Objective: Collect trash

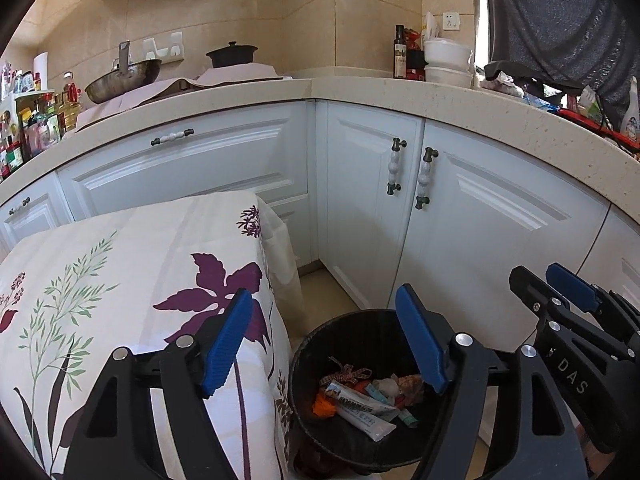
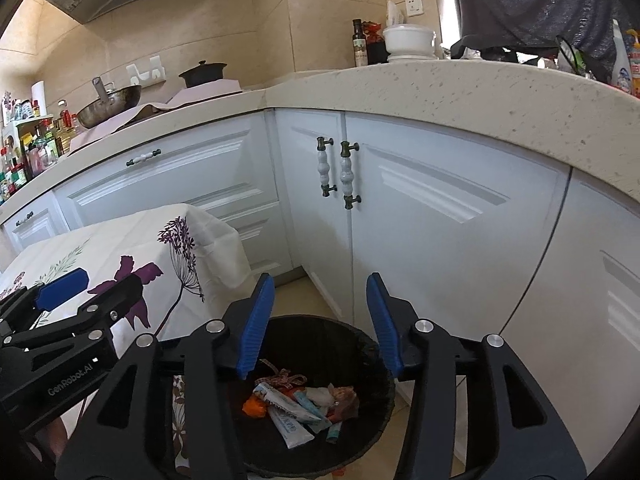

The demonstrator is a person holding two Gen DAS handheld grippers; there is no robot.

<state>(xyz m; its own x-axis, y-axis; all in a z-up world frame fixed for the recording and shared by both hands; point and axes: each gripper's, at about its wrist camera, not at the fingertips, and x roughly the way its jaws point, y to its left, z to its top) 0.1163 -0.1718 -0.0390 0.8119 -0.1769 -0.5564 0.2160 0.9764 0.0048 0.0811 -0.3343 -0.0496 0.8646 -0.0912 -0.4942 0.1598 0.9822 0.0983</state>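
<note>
A black round trash bin [image 1: 306, 364] [image 2: 376, 384] stands on the floor beside the cloth-covered table. Inside lie a white tube [image 1: 360, 410] [image 2: 286, 416], an orange scrap [image 1: 324, 406] [image 2: 255, 406], wrappers and a ribbon. My left gripper [image 1: 326, 346] is open and empty, above the bin's left side and the table edge. My right gripper [image 2: 320, 324] is open and empty, directly above the bin. Each gripper shows in the other's view, the right gripper [image 1: 560, 284] at the right and the left gripper [image 2: 80, 288] at the left.
A table with a floral cloth [image 1: 120, 300] [image 2: 120, 256] stands left of the bin. White cabinet doors [image 1: 480, 220] [image 2: 440, 220] under a speckled counter [image 1: 440, 100] [image 2: 480, 92] rise behind. A wok [image 1: 124, 78], a black pot [image 1: 231, 54], bottles and bowls sit on the counter.
</note>
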